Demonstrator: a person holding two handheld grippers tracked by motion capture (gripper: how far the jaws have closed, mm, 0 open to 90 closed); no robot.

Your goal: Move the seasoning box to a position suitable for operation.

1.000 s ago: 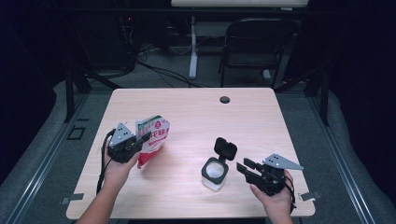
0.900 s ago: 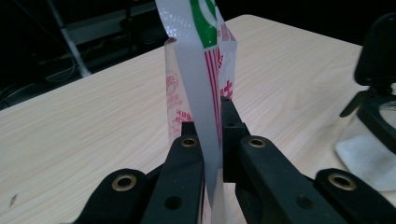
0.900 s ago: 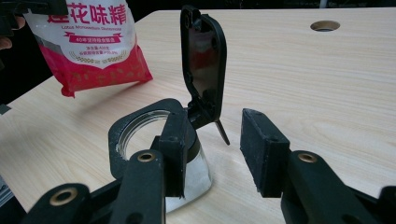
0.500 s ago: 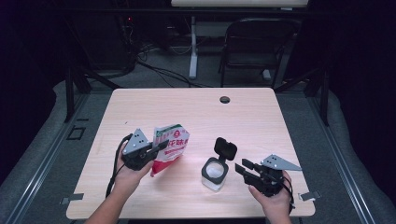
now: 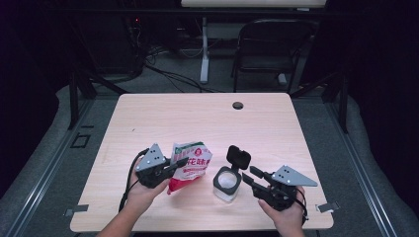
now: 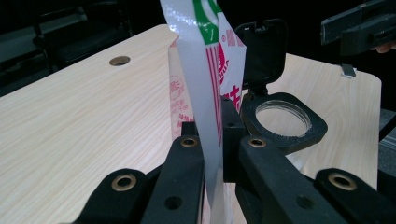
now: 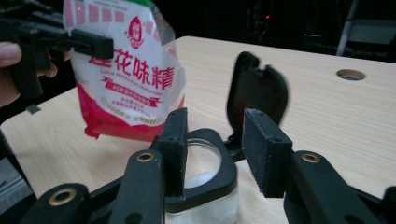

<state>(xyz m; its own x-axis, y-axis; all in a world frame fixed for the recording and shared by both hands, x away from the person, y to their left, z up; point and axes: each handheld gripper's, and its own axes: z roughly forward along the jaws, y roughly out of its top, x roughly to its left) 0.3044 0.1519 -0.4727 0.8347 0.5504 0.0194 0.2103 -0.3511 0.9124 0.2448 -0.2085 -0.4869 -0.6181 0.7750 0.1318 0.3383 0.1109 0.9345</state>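
Seasoning is the business on this table (image 5: 148, 113): one red-and-white pouch (image 5: 190, 164) printed with Chinese characters, and one clear jar (image 5: 227, 182) with a black collar and a black flip lid (image 5: 238, 156) standing open. Taking the jar as the landmark, the pouch hangs just beside it on the left in the high view, lifted clear of the wood and tilted, its top edge pinched flat between the closed jaws of the left gripper (image 5: 181, 162). The left gripper view shows that edge (image 6: 211, 84) squeezed thin between the two pads, with the jar's open mouth (image 6: 283, 116) close behind it. One right gripper (image 5: 249, 176) sits just to the right of the jar, aimed at it; its jaws have just been opening and stand parted, the jar's collar (image 7: 205, 158) showing in the gap beyond them, pads pressing on nothing. White powder lies in the jar's bottom. One round cable hole (image 5: 237, 105) sits well beyond the jar, near the far edge. Two hands, two grippers.
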